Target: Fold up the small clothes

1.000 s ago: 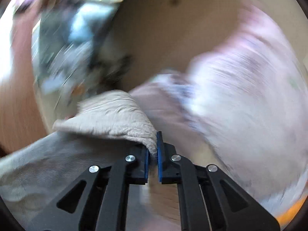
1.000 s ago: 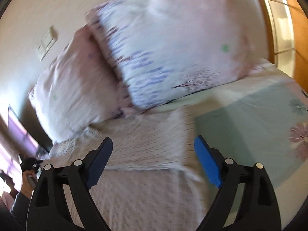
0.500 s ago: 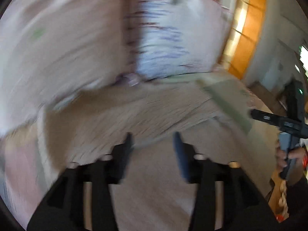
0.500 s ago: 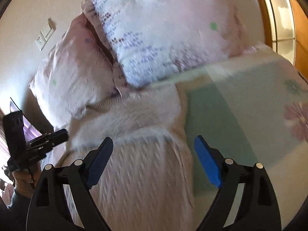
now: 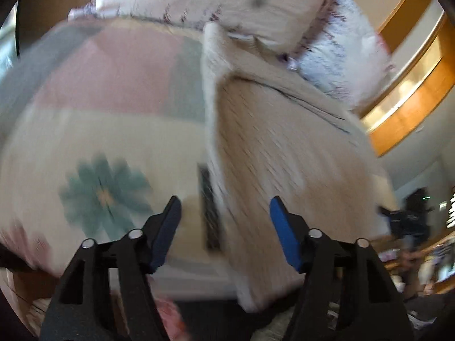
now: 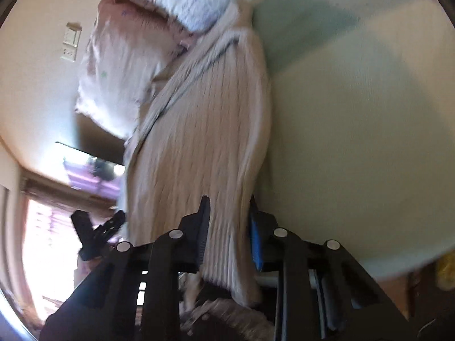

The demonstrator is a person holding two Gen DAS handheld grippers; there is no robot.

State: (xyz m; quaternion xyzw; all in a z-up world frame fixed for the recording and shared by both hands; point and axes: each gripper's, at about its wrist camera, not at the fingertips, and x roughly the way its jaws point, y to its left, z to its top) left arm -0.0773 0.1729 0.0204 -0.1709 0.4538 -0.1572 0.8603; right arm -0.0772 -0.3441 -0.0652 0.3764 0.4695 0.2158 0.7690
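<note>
So the bedspread takes up most of both views, pastel blocks with a teal flower print, and two pillows are piled at the far end against the wall. Lying on it is the cream knit sweater, stretched lengthwise so its long axis runs from the pillows straight back toward the near edge of the bed, with what looks like a fold already turned over at the far end. The thing the next move hinges on, I'd say: the near end of that sweater is right in the right gripper, whose jaws sit narrow with the knit pinched between the blue pads (a thick bunch of it, not a single layer as far as I can tell). The left gripper is spread wide with nothing in it, and the sweater's edge lies just ahead of it and toward its right finger, so the right hand is clearly the one in contact. Hard to read: both views are smeared with motion blur, the sweater's hem drops out of sight below the right fingers, and I can't tell where the sleeves went.
</note>
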